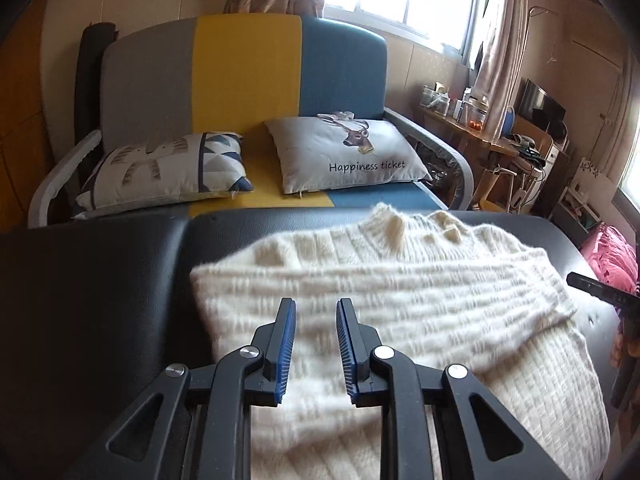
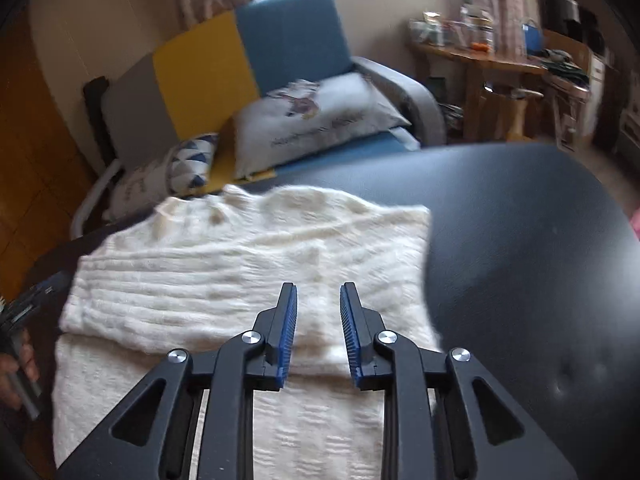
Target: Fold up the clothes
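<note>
Left wrist view, left to right: matte black padded leather-look table top fills lower left, with a seam running down it. Behind it, a sofa with grey, yellow and blue fabric panels and a white tubular arm. Two cushions on the seat: a white one with blue-grey triangle print, and a grey one with a deer print reading "Happiness ticket".

Cream chunky rib-knit sweater lies on the table at centre to lower right, fuzzy, ribbed collar at the far edge, a sleeve folded across the body.

Left gripper, black with blue ribbed pads: jaws parted, nothing between them, above the knit.

Right wrist view: a hand at the left edge on a black handle. Right gripper likewise released, empty, over the sweater's folded sleeve; motion blur throughout. Wooden cluttered desk upper right.
</note>
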### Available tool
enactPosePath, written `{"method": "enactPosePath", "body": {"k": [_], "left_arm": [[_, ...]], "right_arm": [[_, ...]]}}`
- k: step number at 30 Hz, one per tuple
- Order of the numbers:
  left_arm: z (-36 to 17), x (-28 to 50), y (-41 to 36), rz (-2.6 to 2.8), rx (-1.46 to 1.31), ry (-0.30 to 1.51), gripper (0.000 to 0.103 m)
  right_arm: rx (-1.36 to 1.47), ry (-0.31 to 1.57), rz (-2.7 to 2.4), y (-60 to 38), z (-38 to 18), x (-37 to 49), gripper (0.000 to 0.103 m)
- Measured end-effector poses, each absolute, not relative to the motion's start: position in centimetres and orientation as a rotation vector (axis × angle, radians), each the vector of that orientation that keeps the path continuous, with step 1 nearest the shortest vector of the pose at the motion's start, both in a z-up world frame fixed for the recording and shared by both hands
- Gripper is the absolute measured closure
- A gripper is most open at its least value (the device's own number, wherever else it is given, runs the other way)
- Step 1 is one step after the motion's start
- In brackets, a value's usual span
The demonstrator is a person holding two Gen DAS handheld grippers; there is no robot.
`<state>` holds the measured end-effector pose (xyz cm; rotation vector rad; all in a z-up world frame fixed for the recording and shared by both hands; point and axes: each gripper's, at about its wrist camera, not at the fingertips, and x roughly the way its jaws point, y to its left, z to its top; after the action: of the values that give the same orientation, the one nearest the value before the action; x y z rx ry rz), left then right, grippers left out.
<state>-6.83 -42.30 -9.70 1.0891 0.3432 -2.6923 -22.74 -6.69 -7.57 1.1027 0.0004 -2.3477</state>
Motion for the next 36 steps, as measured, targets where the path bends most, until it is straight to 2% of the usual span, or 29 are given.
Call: {"method": "enactPosePath", "body": {"k": [7,9,16,18,23,25,26,28,32,34,36], "left_arm": [[-13.6,-10.5,-43.9,-2.56,1.237,0.357,0.081],[-14.0,-9.9,-44.2,-2.575,1.207,0.417,0.081],[-11.6,-9.6,-43.4,-2.633,1.142,0.42,0.081],[-11.1,-10.7,-42.4,-2.664,1.153,0.361,0.081],[-12.8,-13.1,-41.1,-2.633,1.265,0.284,0.081],[-13.5,-13.4,-41.2,-2.619,1.26,0.275,0.078],[-13.6,-13.4,-41.5,-2.616,1.257,0.326,0.078],[-13.2,-13.0,-42.0,-2.621,1.239,0.42,0.078],[-11.1,-12.4,-42.1,-2.706,1.164,0.483,0.079],[-10.4,-13.2,-41.6,-2.761,1.163,0.467,0.079],[-10.5,-15.1,-41.0,-2.756,1.199,0.36,0.079]], "right_arm": [[1.137,0.221,-2.238,-13.0,-10.1,-24.2,0.079],[1.181,0.27,-2.239,-13.7,-11.5,-25.0,0.079],[1.156,0.219,-2.226,-13.5,-10.9,-25.5,0.079],[1.126,0.206,-2.211,-13.8,-9.9,-25.3,0.079],[1.099,0.32,-2.13,-17.1,-9.9,-25.1,0.077],[1.124,0.396,-2.122,-18.3,-10.9,-25.5,0.077],[1.138,0.419,-2.122,-18.6,-11.4,-25.7,0.077],[1.144,0.399,-2.131,-18.6,-11.7,-26.3,0.078],[1.137,0.343,-2.102,-18.3,-10.4,-26.6,0.078],[1.109,0.288,-2.082,-18.1,-9.2,-27.0,0.078],[1.095,0.26,-2.048,-18.8,-8.8,-27.8,0.078]]}}
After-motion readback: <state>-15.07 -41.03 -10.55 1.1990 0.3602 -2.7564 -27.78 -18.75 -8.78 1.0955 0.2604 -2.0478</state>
